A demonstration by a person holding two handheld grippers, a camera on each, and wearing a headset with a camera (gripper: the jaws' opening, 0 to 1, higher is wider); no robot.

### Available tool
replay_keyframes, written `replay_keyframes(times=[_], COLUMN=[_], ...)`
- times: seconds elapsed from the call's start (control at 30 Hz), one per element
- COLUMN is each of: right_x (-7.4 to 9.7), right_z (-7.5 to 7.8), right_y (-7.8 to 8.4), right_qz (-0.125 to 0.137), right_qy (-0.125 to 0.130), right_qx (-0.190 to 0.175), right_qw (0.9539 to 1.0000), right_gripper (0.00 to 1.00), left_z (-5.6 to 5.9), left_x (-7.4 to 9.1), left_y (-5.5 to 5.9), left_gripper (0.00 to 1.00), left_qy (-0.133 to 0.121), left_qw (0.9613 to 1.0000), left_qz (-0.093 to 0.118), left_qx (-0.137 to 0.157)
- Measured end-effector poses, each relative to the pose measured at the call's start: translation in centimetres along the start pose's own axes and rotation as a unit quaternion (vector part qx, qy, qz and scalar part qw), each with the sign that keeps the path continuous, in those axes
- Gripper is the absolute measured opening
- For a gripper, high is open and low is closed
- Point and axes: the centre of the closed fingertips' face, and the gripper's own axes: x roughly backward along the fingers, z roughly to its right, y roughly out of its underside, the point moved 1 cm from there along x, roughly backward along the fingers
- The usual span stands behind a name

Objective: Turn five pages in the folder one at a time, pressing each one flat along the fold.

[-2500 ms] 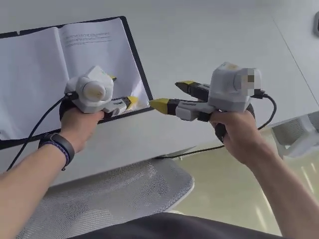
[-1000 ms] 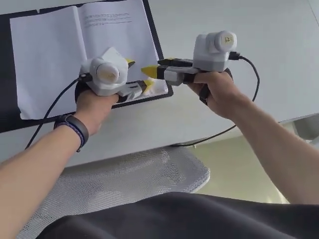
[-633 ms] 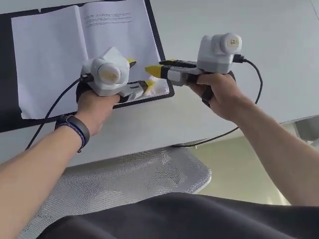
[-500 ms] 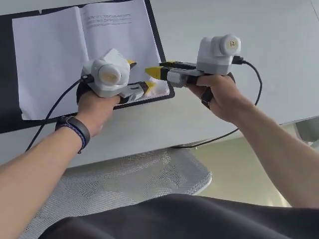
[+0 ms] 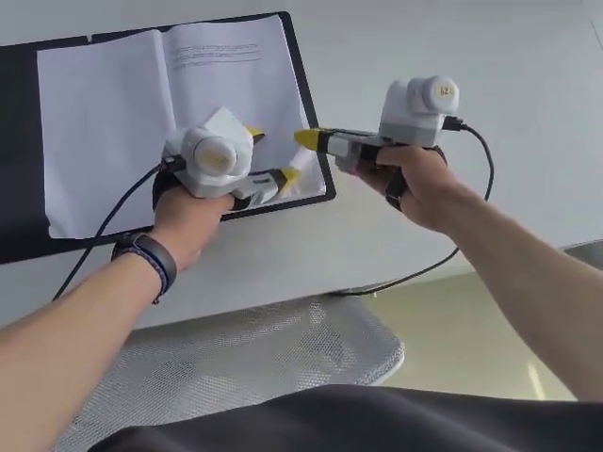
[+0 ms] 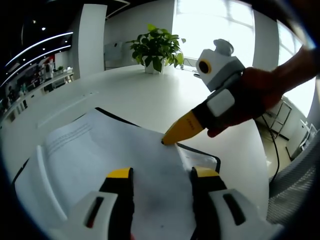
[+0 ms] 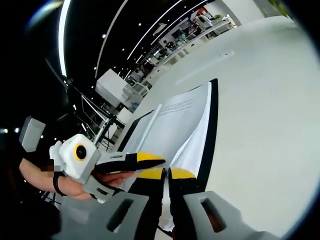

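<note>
A black folder lies open on the white table, showing white pages. My left gripper is open, and its jaws straddle the lower right part of the right page just above the paper. My right gripper comes in from the right, shut on the outer edge of the top page. Its yellow tip meets the paper where that edge lifts slightly off the sheet beneath. From its own view the right gripper shows both jaws almost touching.
The table's near edge runs just below the folder. A grey mesh chair is under it. A black cable hangs from the right gripper. A potted plant stands far back on the table.
The right gripper, open and off the folder at first, has moved left to the page's outer edge and its jaws have come together. The left gripper stays open over the page.
</note>
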Motion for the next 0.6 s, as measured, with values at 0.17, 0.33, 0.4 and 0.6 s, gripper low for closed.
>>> replay_keyframes(times=[0.17, 0.33, 0.4, 0.6], right_x=[0.1, 0.4, 0.7, 1.2], right_z=[-0.3, -0.5, -0.7, -1.5], right_y=[0.0, 0.1, 0.0, -0.4], right_qz=[0.013, 0.022, 0.026, 0.034], right_qy=[0.003, 0.008, 0.011, 0.014], right_qx=[-0.03, -0.047, -0.051, -0.058], right_qw=[0.9995, 0.9986, 0.9983, 0.9977], right_gripper=[0.0, 0.0, 0.0, 0.0], left_z=[0.0, 0.2, 0.2, 0.4], left_x=[0.0, 0.3, 0.5, 1.7], left_y=[-0.1, -0.2, -0.3, -1.3], left_gripper=[0.46, 0.52, 0.58, 0.6], left_qy=[0.002, 0.008, 0.009, 0.011], left_qw=[1.0, 0.9994, 0.9993, 0.9994], left_qz=[0.0, 0.002, 0.001, 0.012], left_qx=[0.004, 0.033, 0.037, 0.031])
